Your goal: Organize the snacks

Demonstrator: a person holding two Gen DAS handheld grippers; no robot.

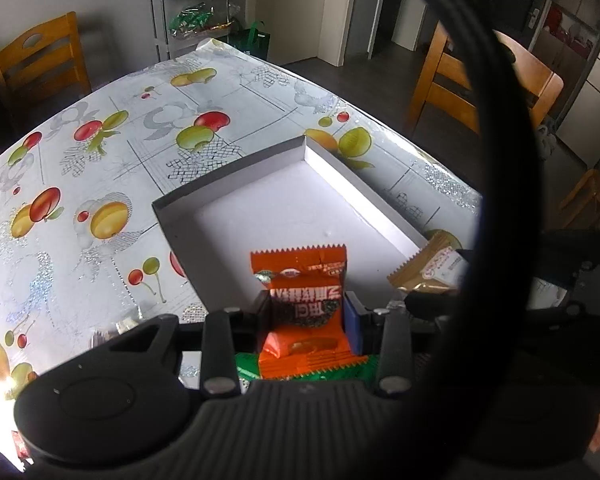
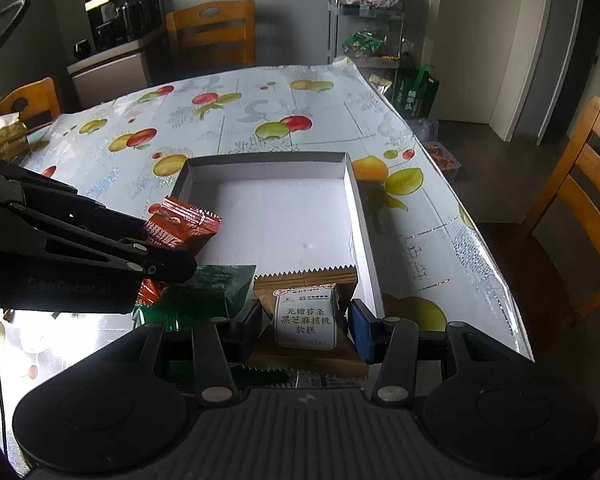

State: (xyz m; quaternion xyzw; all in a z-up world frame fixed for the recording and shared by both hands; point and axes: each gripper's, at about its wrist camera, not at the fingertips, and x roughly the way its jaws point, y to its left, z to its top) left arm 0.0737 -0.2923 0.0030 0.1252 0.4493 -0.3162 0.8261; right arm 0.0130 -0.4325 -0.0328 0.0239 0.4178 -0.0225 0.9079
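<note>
The white box (image 2: pixel 356 200) on the bench is empty. Left gripper (image 1: pixel 306 320) jaws clamp an orange packet (image 1: pixel 300 276), right gripper (image 2: pixel 302 320) jaws a brown packet (image 2: pixel 306 312); both hover at the box's near edge, nothing placed yet.

The left gripper (image 1: pixel 306 318) and right gripper (image 2: pixel 305 322) both tilt downward side by side, each with 2 fingers clamped on a packet.
</note>
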